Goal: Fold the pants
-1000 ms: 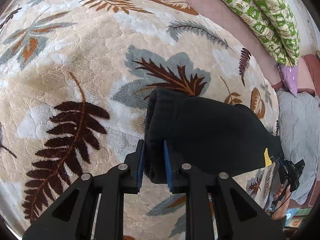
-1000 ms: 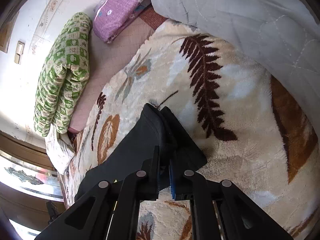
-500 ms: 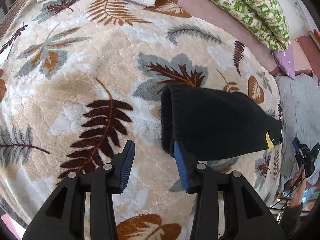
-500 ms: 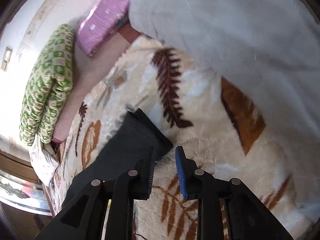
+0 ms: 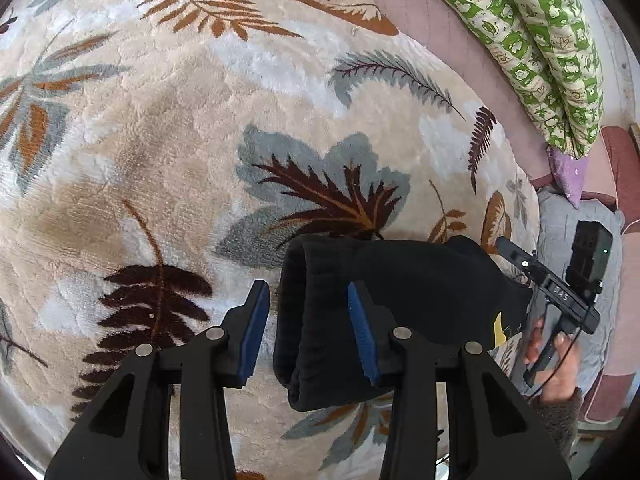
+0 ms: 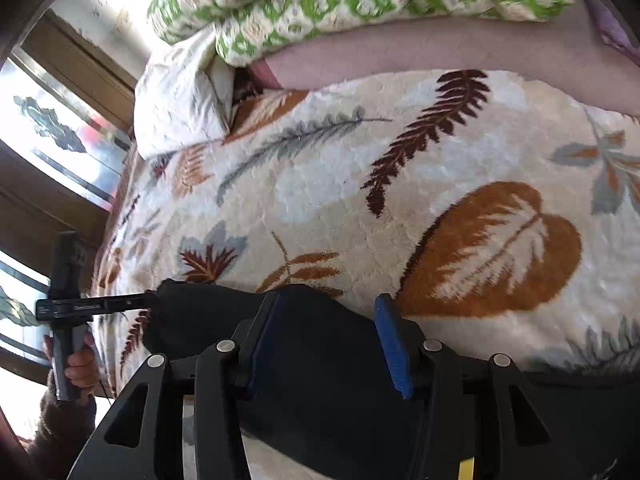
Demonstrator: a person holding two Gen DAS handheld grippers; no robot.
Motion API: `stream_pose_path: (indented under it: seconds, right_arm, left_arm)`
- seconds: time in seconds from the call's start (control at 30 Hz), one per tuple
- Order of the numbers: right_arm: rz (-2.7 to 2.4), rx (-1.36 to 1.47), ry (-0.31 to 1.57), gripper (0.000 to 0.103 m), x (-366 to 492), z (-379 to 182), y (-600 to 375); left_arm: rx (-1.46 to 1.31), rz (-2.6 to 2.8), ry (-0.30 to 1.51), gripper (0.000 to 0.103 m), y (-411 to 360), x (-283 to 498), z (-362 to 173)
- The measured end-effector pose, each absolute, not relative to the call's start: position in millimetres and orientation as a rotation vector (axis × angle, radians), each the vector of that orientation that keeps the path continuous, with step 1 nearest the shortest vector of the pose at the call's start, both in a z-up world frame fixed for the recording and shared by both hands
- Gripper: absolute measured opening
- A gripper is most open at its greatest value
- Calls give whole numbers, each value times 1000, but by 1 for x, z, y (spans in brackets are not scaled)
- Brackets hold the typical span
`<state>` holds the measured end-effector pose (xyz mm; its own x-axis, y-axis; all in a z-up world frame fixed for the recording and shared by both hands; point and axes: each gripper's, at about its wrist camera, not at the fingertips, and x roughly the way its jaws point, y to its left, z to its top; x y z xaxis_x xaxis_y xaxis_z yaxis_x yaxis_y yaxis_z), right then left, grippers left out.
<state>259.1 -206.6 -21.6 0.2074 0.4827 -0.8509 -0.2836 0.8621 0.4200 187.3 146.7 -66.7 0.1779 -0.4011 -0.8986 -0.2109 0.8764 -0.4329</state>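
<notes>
The black pants (image 5: 400, 304) lie folded on the leaf-patterned blanket (image 5: 160, 140). My left gripper (image 5: 308, 300) is open, its jaws standing to either side of the ribbed cuff end, not closed on it. In the left wrist view the right gripper (image 5: 548, 280) shows at the pants' far right end, held in a hand. In the right wrist view the pants (image 6: 320, 380) fill the bottom of the frame. My right gripper (image 6: 328, 312) is open above them with nothing between the pads. The left gripper (image 6: 100, 304) shows there at the pants' left end.
A green patterned quilt (image 5: 540, 40) lies along the far edge of the bed, with a white pillow (image 6: 176, 100) beside it. A purple pillow (image 5: 568, 168) and a grey blanket (image 5: 560, 216) lie at the right. A window (image 6: 48, 152) is behind the bed.
Both grippers let go of the pants and opened a second ago. The left has since moved back over the cuff end. The right has swung round and now looks across the pants.
</notes>
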Motion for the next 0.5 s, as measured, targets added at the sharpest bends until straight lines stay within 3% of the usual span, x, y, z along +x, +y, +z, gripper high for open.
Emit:
stream_pose_path:
  seconds: [0.27, 0.3, 0.37, 0.4, 0.5]
  right_arm:
    - [591, 67, 1383, 48, 279, -69, -167]
    - [601, 56, 1398, 42, 279, -72, -163]
    - [638, 8, 1401, 16, 273, -72, -156]
    - [652, -49, 1394, 8, 268, -70, -149]
    - [622, -153, 1319, 7, 255, -55, -140]
  left_arm:
    - [-474, -164, 1413, 39, 126, 194, -74]
    - [-450, -152, 1402, 39, 123, 192, -73]
    - [-417, -137, 1377, 37, 119, 187, -70]
    - [-406, -133, 1367, 31, 118, 183, -67]
    - [-294, -79, 1337, 31, 110, 172, -66]
